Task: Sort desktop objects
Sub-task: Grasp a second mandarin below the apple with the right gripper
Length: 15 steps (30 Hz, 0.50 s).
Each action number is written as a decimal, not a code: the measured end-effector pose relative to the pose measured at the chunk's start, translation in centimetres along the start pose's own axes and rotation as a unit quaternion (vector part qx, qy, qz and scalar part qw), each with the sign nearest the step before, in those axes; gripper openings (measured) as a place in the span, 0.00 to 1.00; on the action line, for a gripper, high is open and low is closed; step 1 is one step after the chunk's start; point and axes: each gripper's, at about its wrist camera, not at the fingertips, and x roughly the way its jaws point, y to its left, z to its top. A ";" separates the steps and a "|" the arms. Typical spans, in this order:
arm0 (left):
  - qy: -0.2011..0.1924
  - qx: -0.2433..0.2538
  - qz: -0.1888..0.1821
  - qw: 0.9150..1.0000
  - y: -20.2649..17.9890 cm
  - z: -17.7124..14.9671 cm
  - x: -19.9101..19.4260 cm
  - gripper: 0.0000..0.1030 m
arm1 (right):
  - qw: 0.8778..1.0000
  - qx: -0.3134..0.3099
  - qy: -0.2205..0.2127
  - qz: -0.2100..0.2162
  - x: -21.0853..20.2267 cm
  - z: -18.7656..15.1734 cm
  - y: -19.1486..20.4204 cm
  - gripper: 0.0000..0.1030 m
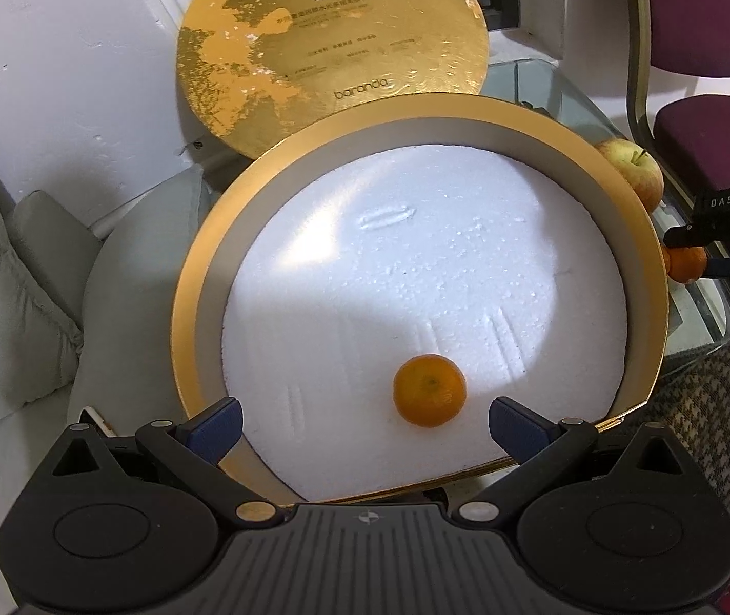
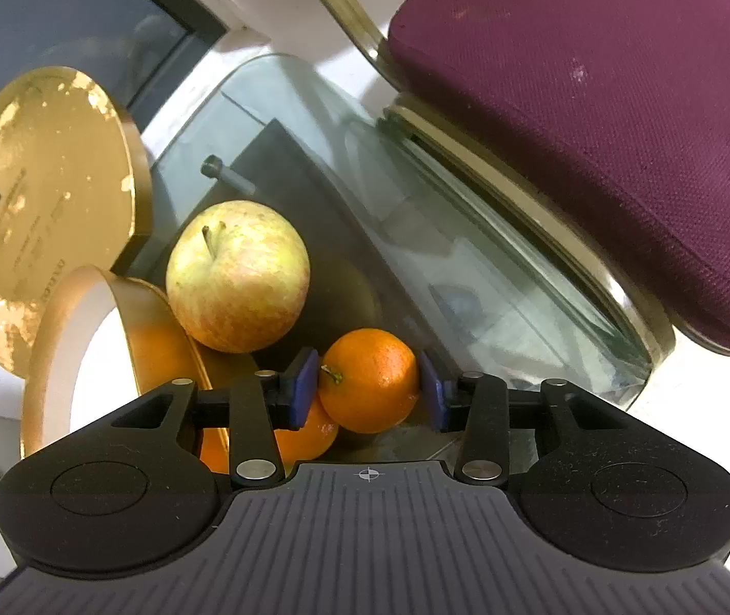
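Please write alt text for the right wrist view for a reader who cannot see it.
The right gripper has its blue pads on either side of an orange on a glass table, beside an apple, a second orange and a round gold box.

The round box (image 1: 190, 277) has a glossy gold rim and a grainy white foam floor. The table (image 2: 313, 118) is smooth glass; the chair seat (image 2: 595, 118) is coarse maroon cloth.

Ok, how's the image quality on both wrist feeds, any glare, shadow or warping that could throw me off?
Left wrist: a bright light patch on the white foam liner, soft shadow around the small orange; fisheye bends the gold box rim. Right wrist: reflections on the glass table muddle its surface; the apple and the orange between the right claw pads look sharp; edges warp.
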 end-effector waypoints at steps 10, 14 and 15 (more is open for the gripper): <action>-0.022 -0.027 -0.008 0.999 1.5 -1.0 -1.7 0.99 | 0.998 -0.029 -0.048 0.014 -5.1 -0.2 1.9 0.43; -0.037 -0.043 -0.013 0.998 2.6 -1.8 -2.6 0.99 | 0.995 -0.067 -0.073 0.030 -8.5 -0.8 4.2 0.43; -0.040 -0.049 -0.012 0.998 3.0 -2.0 -2.7 0.99 | 0.993 -0.079 -0.077 0.034 -9.3 -1.1 4.9 0.43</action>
